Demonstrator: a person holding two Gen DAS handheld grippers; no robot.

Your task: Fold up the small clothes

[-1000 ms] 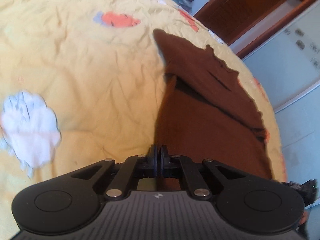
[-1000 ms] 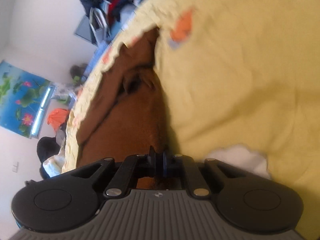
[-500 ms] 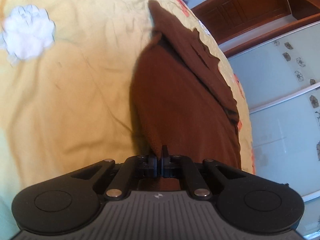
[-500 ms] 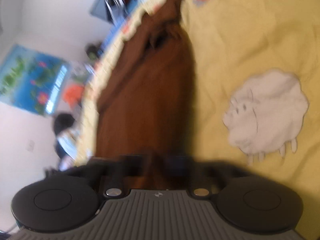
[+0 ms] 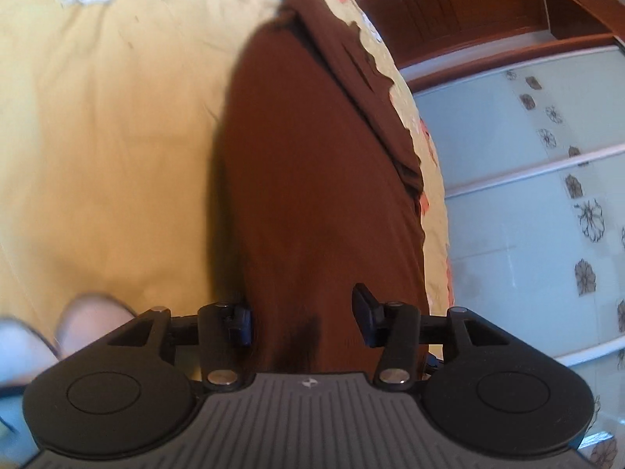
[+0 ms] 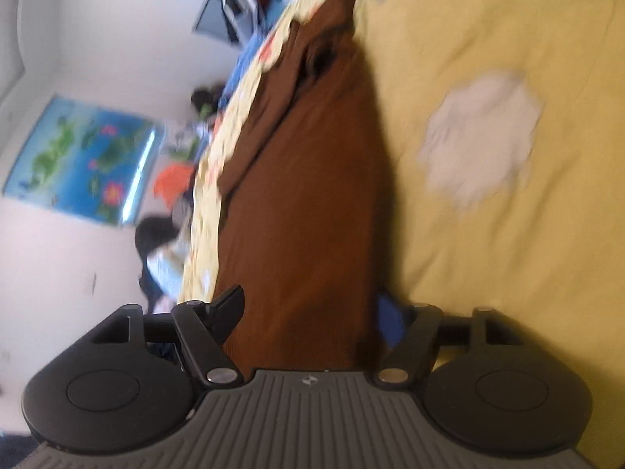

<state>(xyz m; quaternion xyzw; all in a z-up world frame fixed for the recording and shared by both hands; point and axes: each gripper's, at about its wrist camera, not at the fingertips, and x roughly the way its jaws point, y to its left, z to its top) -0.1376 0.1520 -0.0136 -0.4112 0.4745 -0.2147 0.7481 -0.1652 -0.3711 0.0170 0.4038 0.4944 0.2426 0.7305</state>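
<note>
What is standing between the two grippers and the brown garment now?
Nothing visible. The garment lies directly between the open jaws of the left gripper and the right gripper, which have just been opening.

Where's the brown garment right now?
The brown garment lies along the yellow bedsheet's edge, its near end between the opened left claw; the right view shows it likewise.

Yellow bedsheet [image 5: 117, 136] with white sheep prints, wooden cabinet [image 5: 468, 11], flower-patterned glass panels [image 5: 527, 164], lotus poster [image 6: 82, 156]

One brown garment [image 5: 320, 179], one yellow bedspread [image 5: 117, 148], two grippers.
</note>
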